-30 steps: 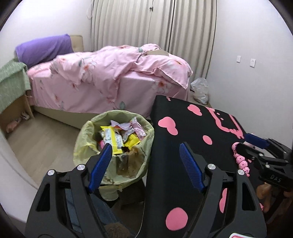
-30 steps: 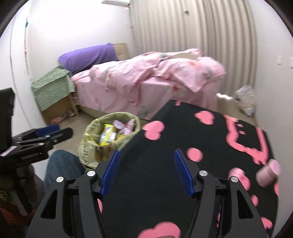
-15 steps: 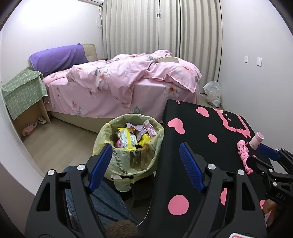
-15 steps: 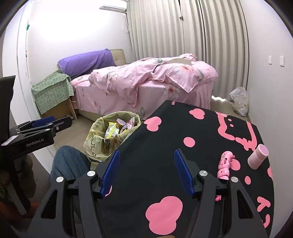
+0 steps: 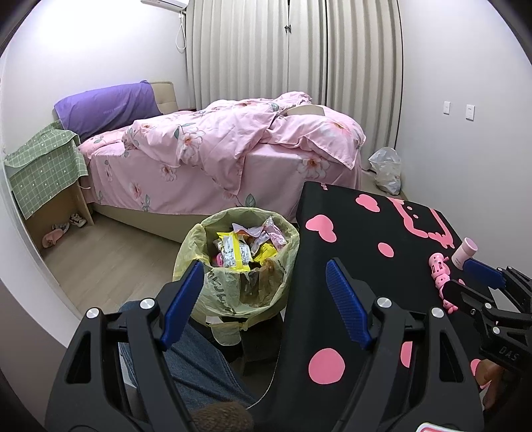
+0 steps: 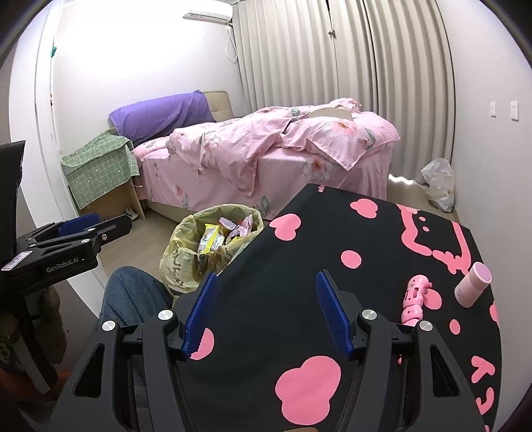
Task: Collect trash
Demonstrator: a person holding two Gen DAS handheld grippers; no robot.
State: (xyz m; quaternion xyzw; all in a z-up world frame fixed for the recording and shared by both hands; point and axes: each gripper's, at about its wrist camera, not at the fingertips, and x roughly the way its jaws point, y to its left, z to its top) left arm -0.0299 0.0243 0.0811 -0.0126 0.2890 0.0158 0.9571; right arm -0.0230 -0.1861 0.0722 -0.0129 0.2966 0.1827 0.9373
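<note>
Nearest: left gripper [image 5: 262,299] with blue pads spread wide and nothing between them, poised over a denim-clad knee [image 5: 196,359] and the near edge of the table. Right gripper [image 6: 266,312] likewise spread apart and empty, above the black table cover with pink hearts [image 6: 299,266].

On that cover, toward its right side: a small pink toy [image 6: 414,297] lying flat, and just beside it a pink cylindrical bottle [image 6: 473,284] tipped on its side. Seen from the left wrist, both sitting just past the right gripper's fingertips, touching neither.

Next, on the floor against the table's left edge: a bin lined with a yellowish bag [image 5: 237,262], heaped with wrappers [image 5: 239,251], yellow packets uppermost, pink and white ones behind.

Beyond the bin: a bed with a rumpled pink floral duvet [image 5: 232,149] and a purple pillow [image 5: 106,109] at its head. Left of the bed, a low wooden stand draped with green checked cloth [image 5: 43,166], slippers [image 5: 55,234] tucked underneath. Right of the bed, by the wall, a crumpled white plastic bag [image 5: 387,169] on the floor.

Farthest: pale pleated curtains [image 5: 292,50] across the back, an air conditioner [image 6: 207,15] high on the wall.
</note>
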